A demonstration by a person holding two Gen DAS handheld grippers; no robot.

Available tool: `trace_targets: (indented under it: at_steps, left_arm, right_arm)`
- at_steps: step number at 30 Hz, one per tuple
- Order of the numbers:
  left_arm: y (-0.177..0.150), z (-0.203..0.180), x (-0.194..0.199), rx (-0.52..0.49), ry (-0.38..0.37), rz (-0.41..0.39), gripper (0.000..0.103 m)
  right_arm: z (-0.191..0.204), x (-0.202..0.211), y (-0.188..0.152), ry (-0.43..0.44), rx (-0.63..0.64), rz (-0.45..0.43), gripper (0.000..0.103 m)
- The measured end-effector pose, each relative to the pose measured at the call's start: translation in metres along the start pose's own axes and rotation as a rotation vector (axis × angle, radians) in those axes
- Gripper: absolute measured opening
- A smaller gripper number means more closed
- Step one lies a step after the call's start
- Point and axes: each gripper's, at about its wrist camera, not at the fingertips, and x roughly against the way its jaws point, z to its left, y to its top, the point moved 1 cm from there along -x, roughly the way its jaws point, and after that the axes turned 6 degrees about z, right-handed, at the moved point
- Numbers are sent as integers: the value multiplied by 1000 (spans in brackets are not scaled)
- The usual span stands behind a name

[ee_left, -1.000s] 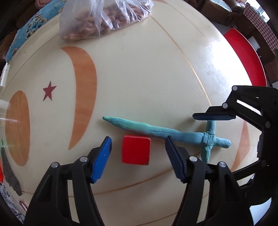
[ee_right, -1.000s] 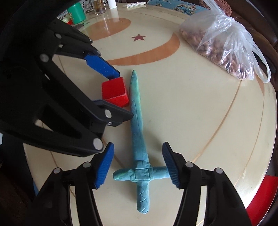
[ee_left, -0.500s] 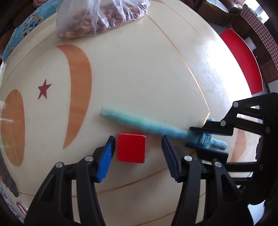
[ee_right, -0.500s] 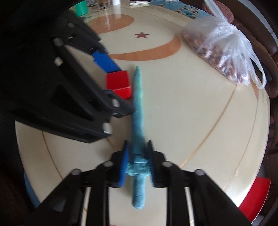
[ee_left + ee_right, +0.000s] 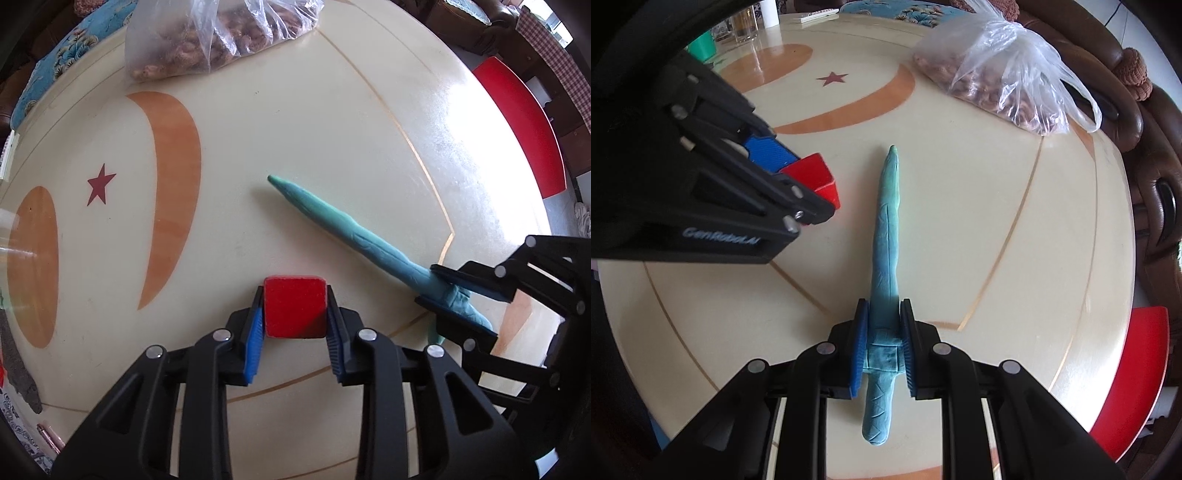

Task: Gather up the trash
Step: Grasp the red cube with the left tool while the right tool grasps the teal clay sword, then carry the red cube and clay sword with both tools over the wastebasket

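A red block (image 5: 294, 307) sits on the cream table, and my left gripper (image 5: 294, 325) points straight down over it, its jaws closing with the blue pads pressed on both sides. A long teal clay sword (image 5: 886, 236) lies across the table. My right gripper (image 5: 882, 350) is shut on the sword at its crossguard, the blade reaching away from me. In the left wrist view the right gripper (image 5: 448, 295) clamps the teal clay sword (image 5: 332, 218) at lower right. In the right wrist view the left gripper (image 5: 798, 173) holds the red block (image 5: 812, 177) at left.
A clear plastic bag of brown nuts (image 5: 214, 40) lies at the far side of the table (image 5: 295, 129). A red chair seat (image 5: 524, 122) stands beyond the table's right edge. A glass (image 5: 744, 24) and a green cup (image 5: 701, 44) stand at the far left.
My left gripper's jaws came together onto the red block. My right gripper shut on the sword's crossguard and swung the sword, so its tip now points farther from the block.
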Motion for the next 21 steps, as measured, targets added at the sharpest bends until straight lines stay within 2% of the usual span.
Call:
trace_targets:
  at_steps: [13,21]
  left_arm:
    - [-19,-7,24,-3,38,-54,30]
    - [-46,-22,56,-23,74,-108,30]
  right_arm:
    - [-12,8,-5,-11,-105,-8,18]
    - [-9,47,-10,-14,-152,-48,18]
